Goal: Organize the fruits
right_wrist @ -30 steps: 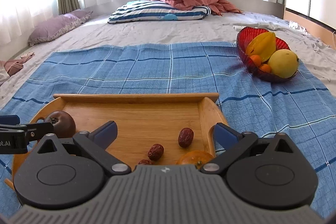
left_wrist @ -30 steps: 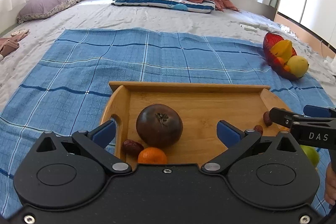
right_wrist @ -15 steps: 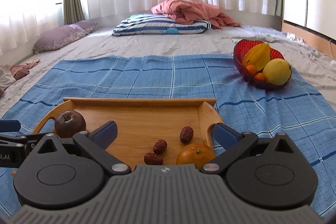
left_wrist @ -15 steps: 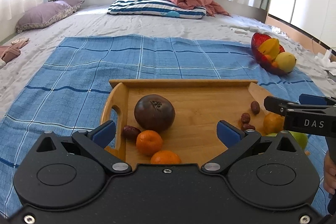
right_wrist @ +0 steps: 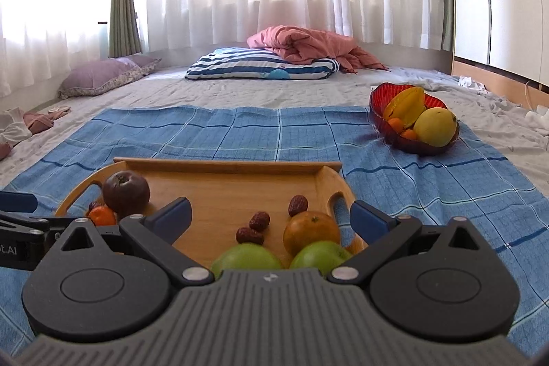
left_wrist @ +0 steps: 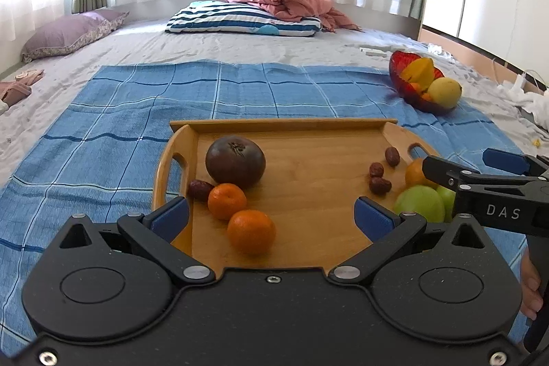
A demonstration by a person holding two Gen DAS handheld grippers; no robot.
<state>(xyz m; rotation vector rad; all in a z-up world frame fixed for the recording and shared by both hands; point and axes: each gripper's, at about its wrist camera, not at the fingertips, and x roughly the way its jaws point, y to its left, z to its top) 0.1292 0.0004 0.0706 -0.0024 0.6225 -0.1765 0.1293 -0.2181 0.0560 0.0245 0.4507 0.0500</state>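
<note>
A wooden tray [left_wrist: 281, 125] lies on a blue checked cloth [left_wrist: 120, 112]. On it sit a dark purple round fruit [left_wrist: 235, 161], two small oranges [left_wrist: 251, 231], several red dates [left_wrist: 380, 185], a larger orange [right_wrist: 311, 231] and two green apples [right_wrist: 246, 258]. My left gripper [left_wrist: 271, 215] is open and empty above the tray's near left part. My right gripper [right_wrist: 271, 215] is open and empty above the near right part; it also shows in the left wrist view [left_wrist: 480, 175]. A red bowl [right_wrist: 384, 120] with a star fruit, a yellow fruit and small oranges stands on the cloth at far right.
The cloth lies on a grey bed sheet [left_wrist: 171, 47]. A striped pillow [left_wrist: 240, 21] with a pink blanket [left_wrist: 288, 0] lies at the back, a purple pillow [left_wrist: 68, 33] at the back left. White clutter [left_wrist: 535, 100] lies at the right edge.
Both grippers have drawn back and risen from the tray, so more of the near fruits shows: a second small orange and the two green apples. Both stay open.
</note>
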